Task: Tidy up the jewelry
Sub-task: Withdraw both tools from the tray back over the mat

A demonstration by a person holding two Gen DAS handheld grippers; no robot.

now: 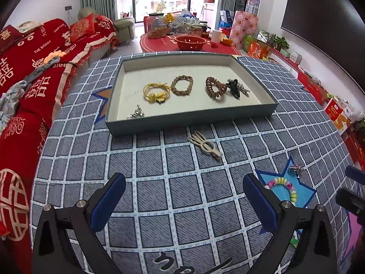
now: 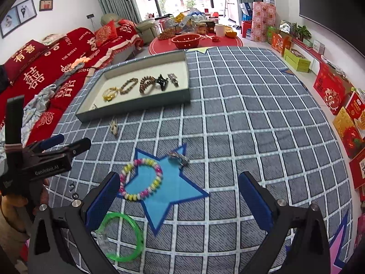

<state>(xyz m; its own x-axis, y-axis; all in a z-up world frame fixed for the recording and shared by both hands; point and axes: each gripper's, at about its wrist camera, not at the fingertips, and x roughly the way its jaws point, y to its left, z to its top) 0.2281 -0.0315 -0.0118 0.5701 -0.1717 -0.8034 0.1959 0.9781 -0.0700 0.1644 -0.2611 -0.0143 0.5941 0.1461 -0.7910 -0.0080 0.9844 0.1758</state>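
A grey tray (image 1: 189, 119) (image 2: 136, 107) on the checked cloth holds a yellow hair tie (image 1: 156, 92), a braided bracelet (image 1: 182, 85), a brown coil tie (image 1: 215, 87), a black claw clip (image 1: 233, 88) and a silver piece (image 1: 136, 113). A beige hair clip (image 1: 206, 145) (image 2: 114, 126) lies in front of the tray. A multicolour bead bracelet (image 2: 141, 179) (image 1: 285, 188), a small silver clip (image 2: 179, 157) (image 1: 296, 168) and a green bangle (image 2: 123, 237) lie nearer. My left gripper (image 1: 184, 196) is open and empty, short of the beige clip. My right gripper (image 2: 180, 196) is open and empty above the bead bracelet.
A red-covered sofa (image 1: 34, 68) runs along the left. A red round table (image 1: 189, 43) with a red basket and jars stands beyond the tray. Red gift boxes (image 2: 330, 91) line the right wall. The left gripper's body (image 2: 41, 159) shows at the left of the right wrist view.
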